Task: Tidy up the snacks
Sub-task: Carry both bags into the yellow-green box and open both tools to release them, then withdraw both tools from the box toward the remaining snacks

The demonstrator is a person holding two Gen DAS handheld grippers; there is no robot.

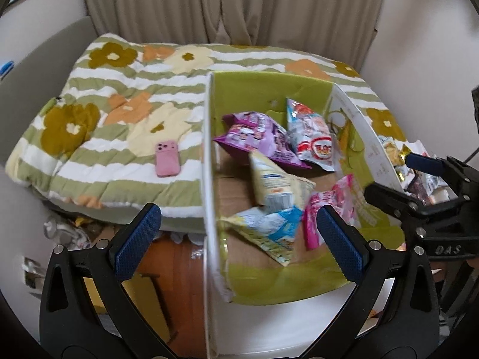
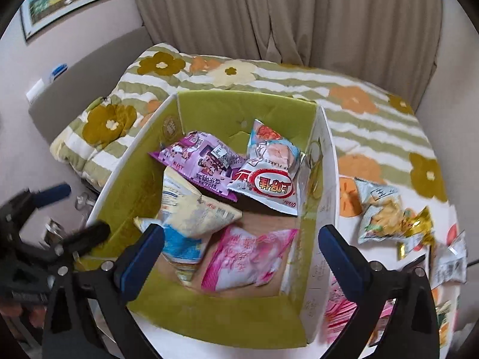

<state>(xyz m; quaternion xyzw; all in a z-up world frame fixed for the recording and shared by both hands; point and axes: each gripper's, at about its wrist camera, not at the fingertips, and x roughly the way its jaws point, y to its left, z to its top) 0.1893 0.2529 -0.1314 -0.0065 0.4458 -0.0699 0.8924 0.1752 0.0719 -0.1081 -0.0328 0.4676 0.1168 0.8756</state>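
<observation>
A cardboard box [image 2: 209, 110] with a green lining stands on the bed. Inside it lie a purple bag [image 2: 203, 161], a white and red bag [image 2: 269, 167], a pale yellow bag [image 2: 194, 209], a blue and white bag [image 2: 182, 245] and a pink bag [image 2: 248, 257]. My right gripper [image 2: 242, 239] hangs open over the pink bag with nothing between its fingers. My left gripper [image 1: 238, 227] stands open at the box's near left wall [image 1: 206, 149], also empty. Loose snack packets [image 2: 380, 209] lie on the quilt to the right of the box.
A pink phone [image 1: 167, 158] lies on the floral quilt [image 1: 119, 89] left of the box. Beige curtains [image 2: 299, 15] hang behind the bed. Below the bed's near edge are a wooden floor [image 1: 167, 269] and some clutter. More packets [image 2: 449, 263] sit at the far right.
</observation>
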